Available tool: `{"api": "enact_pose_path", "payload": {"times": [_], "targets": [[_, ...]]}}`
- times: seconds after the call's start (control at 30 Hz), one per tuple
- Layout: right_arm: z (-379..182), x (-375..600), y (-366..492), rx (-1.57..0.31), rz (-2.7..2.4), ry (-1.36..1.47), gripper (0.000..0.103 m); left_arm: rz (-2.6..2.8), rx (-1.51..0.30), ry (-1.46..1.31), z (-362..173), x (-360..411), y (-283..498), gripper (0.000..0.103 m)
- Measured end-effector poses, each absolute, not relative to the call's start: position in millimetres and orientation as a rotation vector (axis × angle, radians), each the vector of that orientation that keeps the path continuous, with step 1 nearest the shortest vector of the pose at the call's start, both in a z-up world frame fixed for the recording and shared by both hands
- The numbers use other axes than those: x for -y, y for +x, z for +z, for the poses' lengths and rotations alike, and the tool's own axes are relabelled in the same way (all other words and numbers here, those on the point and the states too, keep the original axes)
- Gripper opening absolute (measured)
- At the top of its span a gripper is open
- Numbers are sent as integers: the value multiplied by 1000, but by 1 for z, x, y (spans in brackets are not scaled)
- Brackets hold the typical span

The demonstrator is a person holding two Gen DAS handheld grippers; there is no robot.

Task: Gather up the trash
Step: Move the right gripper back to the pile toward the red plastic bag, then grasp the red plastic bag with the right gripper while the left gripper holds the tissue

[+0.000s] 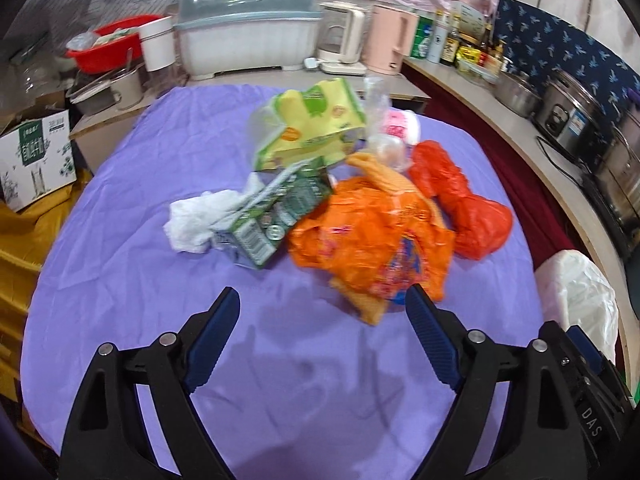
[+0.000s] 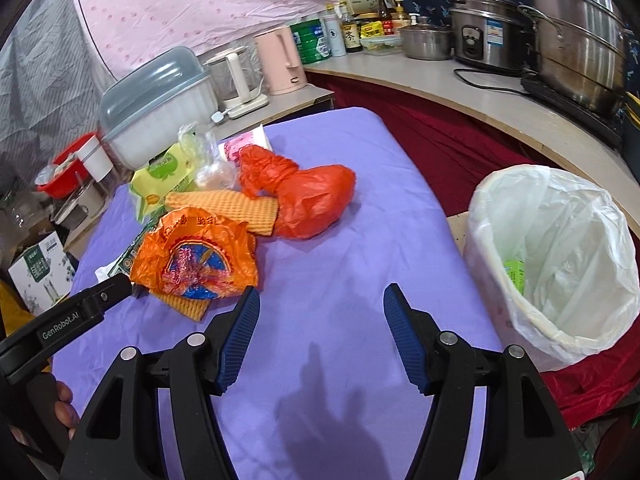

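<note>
Ok so both grippers are hanging just over the purple cloth [image 1: 120, 240] on the table, neither one touching anything. The left gripper [image 1: 322, 300] is sitting spread wide with nothing between its blue pads, pointing at the trash pile. The right gripper [image 2: 318, 300] is also gaping, empty, pointing at a bare stretch of cloth between the pile and the bin.

The trash is all lying bunched in the middle of the table: an orange plastic bag [image 1: 372, 236] is lying nearest the left gripper, on top of a waffle-textured orange cloth [image 2: 228, 202]. A red plastic bag [image 1: 464, 200] is lying right beside it, on the bin side. A green carton [image 1: 276, 216] is leaning against a crumpled white tissue [image 1: 196, 220], and behind those a yellow-green wrapper [image 1: 316, 124] and some clear plastic [image 1: 378, 100] are piling up by a pink packet [image 1: 402, 124].

The trash bin [image 2: 520, 320], lined with a white bag, is standing just off the table's right edge, with something green already lying inside.
</note>
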State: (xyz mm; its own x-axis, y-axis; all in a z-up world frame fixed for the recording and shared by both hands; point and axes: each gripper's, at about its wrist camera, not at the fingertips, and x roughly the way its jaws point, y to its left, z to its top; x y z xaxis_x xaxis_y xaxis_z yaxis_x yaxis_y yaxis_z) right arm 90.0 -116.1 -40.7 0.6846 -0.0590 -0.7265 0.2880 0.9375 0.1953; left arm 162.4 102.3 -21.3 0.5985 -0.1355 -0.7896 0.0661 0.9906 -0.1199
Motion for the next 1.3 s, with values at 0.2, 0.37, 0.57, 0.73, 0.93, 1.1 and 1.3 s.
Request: {"api": "enact_pose_path", "payload": {"times": [0.2,0.37,0.57,0.73,0.93,1.1,1.3], "targets": [[-50,110,107,-818,-197,302,62,-69,-932,-83,-31,-132,170,81],[-53,114,128,-822,-205,315,62,-30,-936,-102,-33,-150,181,81],[-57,120,164,-822,-213,335,62,21,-934,-133,-34,-176,197,81],[-53,117,188,-803,-211,318,62,58,-935,-155,-36,-195,213,86],[-70,123,206,-831,-248,343,62,82,-952,-178,-47,-211,229,86],[-87,125,216,-861,-269,370,62,73,-976,-177,-57,-212,238,86],[-98,128,225,-877,-263,390,37,61,-989,-155,-69,-206,253,81]]}}
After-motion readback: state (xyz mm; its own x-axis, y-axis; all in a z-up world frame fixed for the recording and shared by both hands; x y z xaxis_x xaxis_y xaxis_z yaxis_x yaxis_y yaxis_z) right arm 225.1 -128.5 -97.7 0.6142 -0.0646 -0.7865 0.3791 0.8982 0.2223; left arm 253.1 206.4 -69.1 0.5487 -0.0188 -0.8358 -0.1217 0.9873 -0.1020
